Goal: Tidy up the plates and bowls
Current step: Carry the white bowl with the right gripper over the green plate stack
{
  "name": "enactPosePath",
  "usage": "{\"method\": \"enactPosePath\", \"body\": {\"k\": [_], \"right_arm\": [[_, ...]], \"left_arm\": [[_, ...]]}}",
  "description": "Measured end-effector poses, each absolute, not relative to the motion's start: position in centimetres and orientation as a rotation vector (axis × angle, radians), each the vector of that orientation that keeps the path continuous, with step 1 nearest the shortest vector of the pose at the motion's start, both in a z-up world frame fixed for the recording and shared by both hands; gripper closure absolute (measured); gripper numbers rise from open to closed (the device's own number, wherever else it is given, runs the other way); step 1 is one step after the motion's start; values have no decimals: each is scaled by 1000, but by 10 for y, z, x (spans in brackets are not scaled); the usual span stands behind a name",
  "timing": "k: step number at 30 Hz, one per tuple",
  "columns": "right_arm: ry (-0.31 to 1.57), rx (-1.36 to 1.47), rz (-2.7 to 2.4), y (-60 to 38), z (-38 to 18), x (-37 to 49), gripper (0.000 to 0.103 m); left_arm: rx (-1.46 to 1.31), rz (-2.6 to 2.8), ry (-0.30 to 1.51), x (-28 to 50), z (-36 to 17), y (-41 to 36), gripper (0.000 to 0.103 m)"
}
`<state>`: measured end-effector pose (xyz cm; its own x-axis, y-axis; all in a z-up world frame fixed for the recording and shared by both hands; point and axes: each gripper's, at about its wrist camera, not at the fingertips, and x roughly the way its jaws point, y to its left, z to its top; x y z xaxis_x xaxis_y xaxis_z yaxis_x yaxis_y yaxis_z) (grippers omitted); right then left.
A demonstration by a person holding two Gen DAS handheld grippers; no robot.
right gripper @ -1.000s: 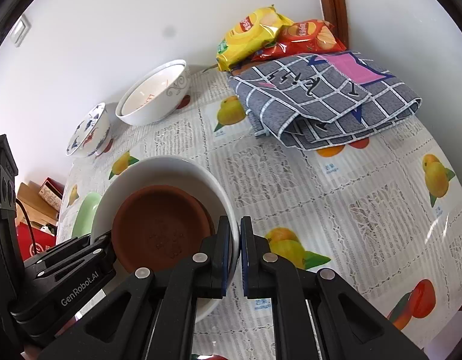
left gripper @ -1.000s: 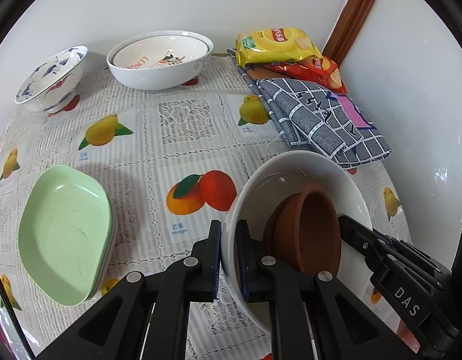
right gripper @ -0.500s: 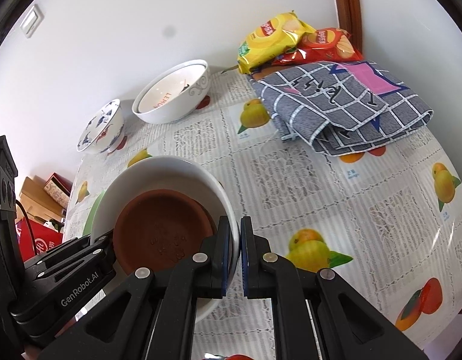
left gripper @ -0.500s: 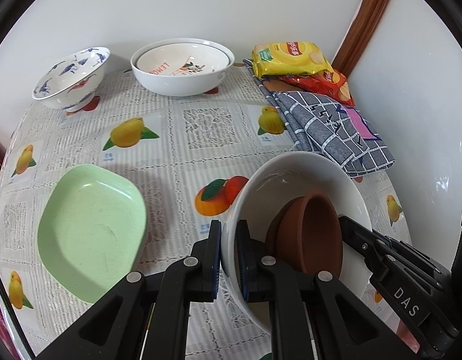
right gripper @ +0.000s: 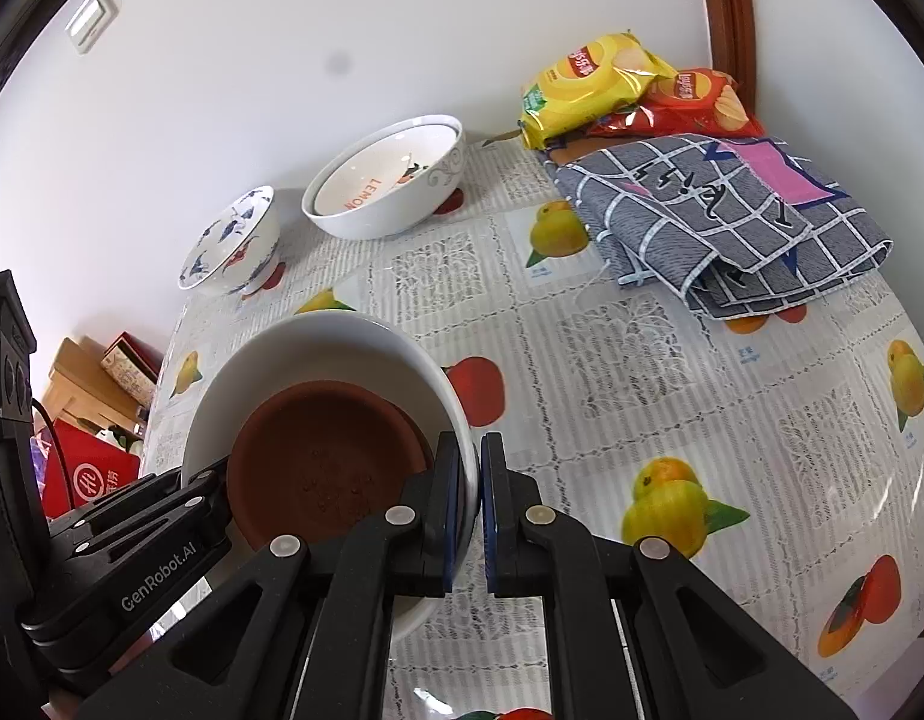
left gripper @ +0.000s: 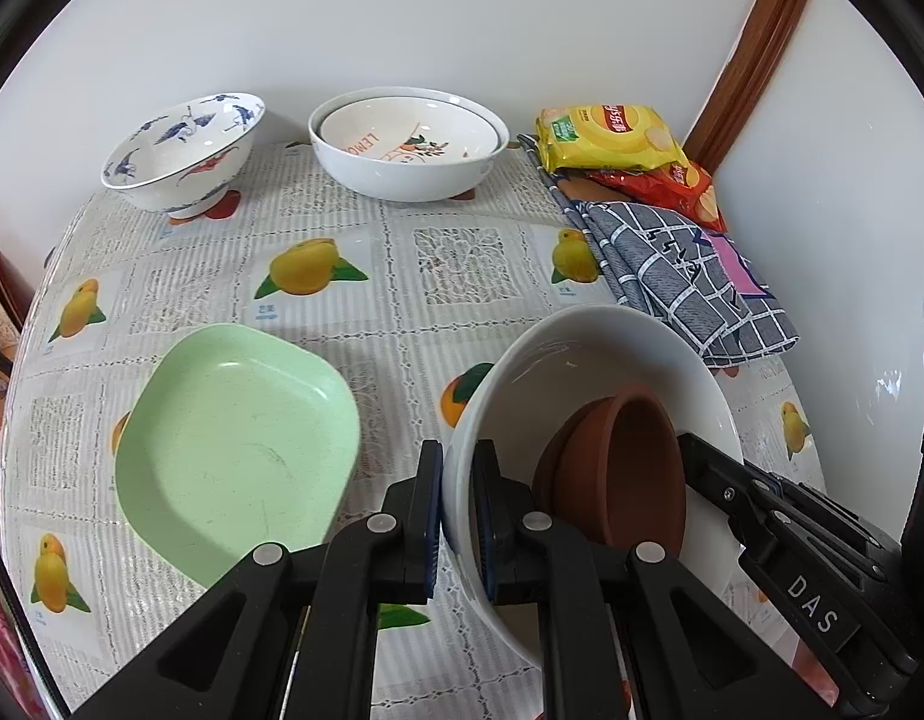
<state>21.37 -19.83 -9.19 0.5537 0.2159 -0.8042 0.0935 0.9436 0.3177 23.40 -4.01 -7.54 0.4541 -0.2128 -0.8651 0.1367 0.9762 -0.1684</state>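
Note:
Both grippers hold one large white bowl (left gripper: 588, 348) (right gripper: 318, 342) above the table, tilted, with brown clay dishes (left gripper: 618, 468) (right gripper: 324, 462) nested inside. My left gripper (left gripper: 457, 516) is shut on the bowl's left rim. My right gripper (right gripper: 469, 504) is shut on its right rim. A stack of green plates (left gripper: 234, 450) lies on the table to the left of the bowl. At the back stand a blue-patterned bowl (left gripper: 183, 150) (right gripper: 231, 246) and a white "LEMON" bowl stack (left gripper: 408, 150) (right gripper: 384, 180).
A folded grey checked cloth (left gripper: 672, 276) (right gripper: 732, 210) and chip bags (left gripper: 606, 138) (right gripper: 606, 84) lie at the back right by the wall corner. The fruit-print tablecloth (left gripper: 462, 270) covers the table. Boxes (right gripper: 90, 384) stand beyond the table's left edge.
Both grippers have lifted the white bowl with its clay dishes and drawn back; the table and back bowls look farther away and the green plates show more fully.

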Motion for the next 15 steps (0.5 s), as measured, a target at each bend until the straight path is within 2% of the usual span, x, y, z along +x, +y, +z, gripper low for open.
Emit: {"method": "enactPosePath", "body": {"k": [15], "right_arm": [[983, 336, 99, -177, -89, 215, 96]], "left_arm": [[-93, -190, 1071, 233, -72, -18, 93]]}}
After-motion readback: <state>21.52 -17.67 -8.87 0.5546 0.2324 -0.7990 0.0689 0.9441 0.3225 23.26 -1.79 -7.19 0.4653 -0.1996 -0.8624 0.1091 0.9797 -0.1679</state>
